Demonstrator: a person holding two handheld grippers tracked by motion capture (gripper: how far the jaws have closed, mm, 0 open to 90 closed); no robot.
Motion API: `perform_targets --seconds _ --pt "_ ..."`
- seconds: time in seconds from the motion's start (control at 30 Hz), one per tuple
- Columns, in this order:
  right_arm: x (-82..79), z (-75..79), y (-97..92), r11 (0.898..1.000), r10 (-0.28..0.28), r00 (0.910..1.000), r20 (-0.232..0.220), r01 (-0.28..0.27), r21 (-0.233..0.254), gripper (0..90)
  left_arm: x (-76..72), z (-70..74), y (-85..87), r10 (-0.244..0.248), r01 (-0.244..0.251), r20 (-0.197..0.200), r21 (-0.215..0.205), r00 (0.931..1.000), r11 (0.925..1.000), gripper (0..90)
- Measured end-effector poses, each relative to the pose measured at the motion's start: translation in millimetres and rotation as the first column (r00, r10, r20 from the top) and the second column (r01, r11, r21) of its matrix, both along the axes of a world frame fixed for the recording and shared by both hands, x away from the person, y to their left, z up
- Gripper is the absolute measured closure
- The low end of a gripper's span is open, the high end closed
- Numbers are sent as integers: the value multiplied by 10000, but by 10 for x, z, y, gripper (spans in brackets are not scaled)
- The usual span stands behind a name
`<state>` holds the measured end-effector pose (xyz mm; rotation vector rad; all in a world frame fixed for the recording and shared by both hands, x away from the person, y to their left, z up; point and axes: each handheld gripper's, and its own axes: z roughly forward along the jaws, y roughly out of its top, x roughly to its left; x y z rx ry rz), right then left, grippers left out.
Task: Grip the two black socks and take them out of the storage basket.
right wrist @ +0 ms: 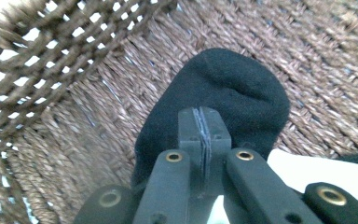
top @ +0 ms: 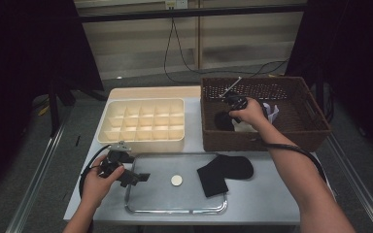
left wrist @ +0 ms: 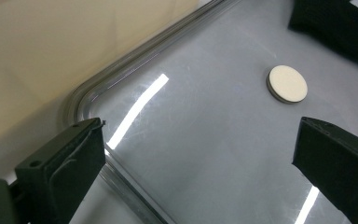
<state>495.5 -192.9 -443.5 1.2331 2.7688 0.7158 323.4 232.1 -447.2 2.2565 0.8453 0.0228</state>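
Observation:
My right gripper (top: 227,112) reaches into the brown wicker basket (top: 315,121) at the back right. In the right gripper view its jaws (right wrist: 200,112) stand pressed together on the fabric of a black sock (right wrist: 242,93) that lies on the basket floor. That sock (top: 222,122) shows dark against the basket's near-left wall. My left gripper (top: 138,178) hovers at the left edge of the metal tray (top: 175,211), jaws wide apart (left wrist: 200,128) with nothing between them. A small white disc (left wrist: 287,84) lies on the tray ahead of it.
Another black sock (top: 223,172) lies folded over the tray's right edge. A cream box with several compartments (top: 143,121) stands behind the tray at the left. White cloth (top: 272,112) lies in the basket beside my right hand. Cables trail across the floor beyond the table.

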Motion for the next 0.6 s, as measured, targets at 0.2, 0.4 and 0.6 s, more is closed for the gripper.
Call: perform_targets --seconds 0.2,0.4,0.6 --pt "-20 105 -34 9995 17 9999 171 -22 309 892 2 -7 6 -11 11 -13 -4 10000 10000 20" --pt "-60 225 -72 9975 -266 9991 338 243 665 892 2 -1 12 4 -4 -16 10 10000 10000 20" --pt "-125 476 -141 9943 -472 9976 514 420 975 892 -3 13 -15 -87 87 35 3 10000 10000 21"
